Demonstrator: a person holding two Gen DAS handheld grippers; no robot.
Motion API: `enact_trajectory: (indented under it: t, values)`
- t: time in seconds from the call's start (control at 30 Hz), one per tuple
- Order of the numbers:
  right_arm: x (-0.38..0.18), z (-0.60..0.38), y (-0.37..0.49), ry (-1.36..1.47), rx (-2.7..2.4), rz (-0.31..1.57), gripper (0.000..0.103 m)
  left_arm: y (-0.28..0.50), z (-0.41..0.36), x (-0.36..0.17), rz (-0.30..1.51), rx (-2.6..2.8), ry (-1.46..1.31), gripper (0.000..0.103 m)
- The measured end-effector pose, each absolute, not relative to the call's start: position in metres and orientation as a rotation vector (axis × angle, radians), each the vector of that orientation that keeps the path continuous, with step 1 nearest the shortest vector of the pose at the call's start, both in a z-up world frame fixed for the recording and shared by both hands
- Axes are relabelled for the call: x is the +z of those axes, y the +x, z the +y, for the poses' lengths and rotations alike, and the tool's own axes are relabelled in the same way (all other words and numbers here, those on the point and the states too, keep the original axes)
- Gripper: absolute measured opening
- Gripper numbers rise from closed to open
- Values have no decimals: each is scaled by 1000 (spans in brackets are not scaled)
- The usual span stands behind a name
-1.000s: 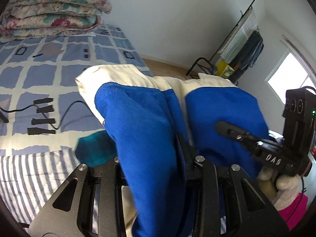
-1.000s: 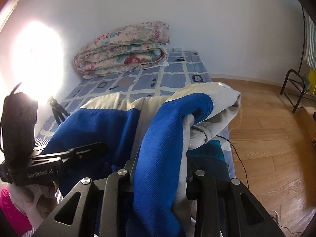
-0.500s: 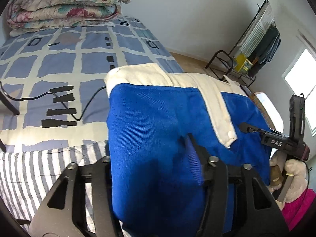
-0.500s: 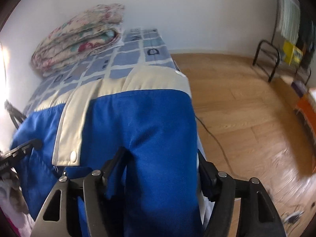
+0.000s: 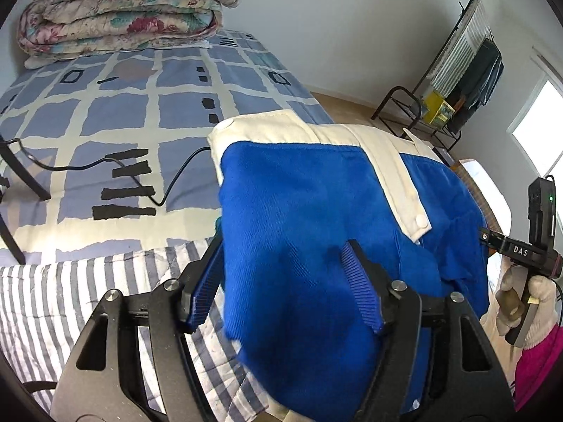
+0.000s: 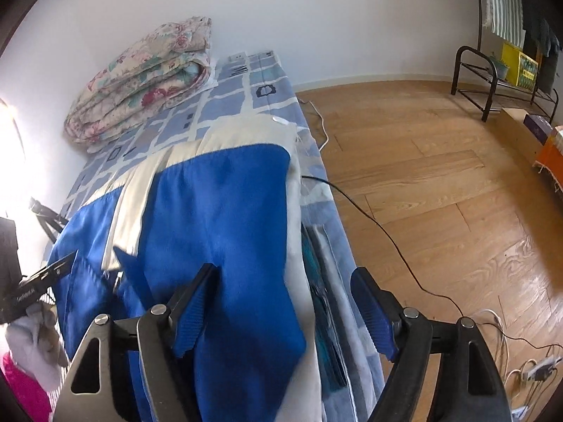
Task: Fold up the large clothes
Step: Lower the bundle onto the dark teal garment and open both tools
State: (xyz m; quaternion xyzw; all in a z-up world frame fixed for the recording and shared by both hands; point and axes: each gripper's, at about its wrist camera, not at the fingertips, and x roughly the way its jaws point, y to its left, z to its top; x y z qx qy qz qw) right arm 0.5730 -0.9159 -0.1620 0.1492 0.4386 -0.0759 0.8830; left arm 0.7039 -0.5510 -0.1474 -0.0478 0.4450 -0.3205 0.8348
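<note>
A blue garment with cream trim lies spread on the bed, its cream band at the far end and a cream snap placket running down it. It also fills the right wrist view. My left gripper is open, its blue pads apart, with the near blue cloth lying between them. My right gripper is open too, the garment's near right corner lying loose between its pads. The right gripper also shows at the right edge of the left wrist view.
The bed has a blue checked cover and a striped sheet near me. A folded floral quilt sits at the head. A black cable crosses the bed. Wooden floor and a drying rack lie right.
Both grippers have opened and let go of the garment. It went from bunched and lifted to spread flat on the bed, and both grippers have drawn back toward its near edge.
</note>
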Motion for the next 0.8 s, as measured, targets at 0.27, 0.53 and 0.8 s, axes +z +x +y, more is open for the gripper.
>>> enact_trajectory:
  t: [0.27,0.53,0.8]
  values:
    - [-170,-928,529,342,-244,943,78,681,-528,-142,939,-656,-66,70]
    - [-136,-910,486,290,-313,908,62,636,-501,-118,916,-639,-50,70]
    - [-85,-864,445,258,-259,841,62,567,-479,-57,831,-673,-16,70]
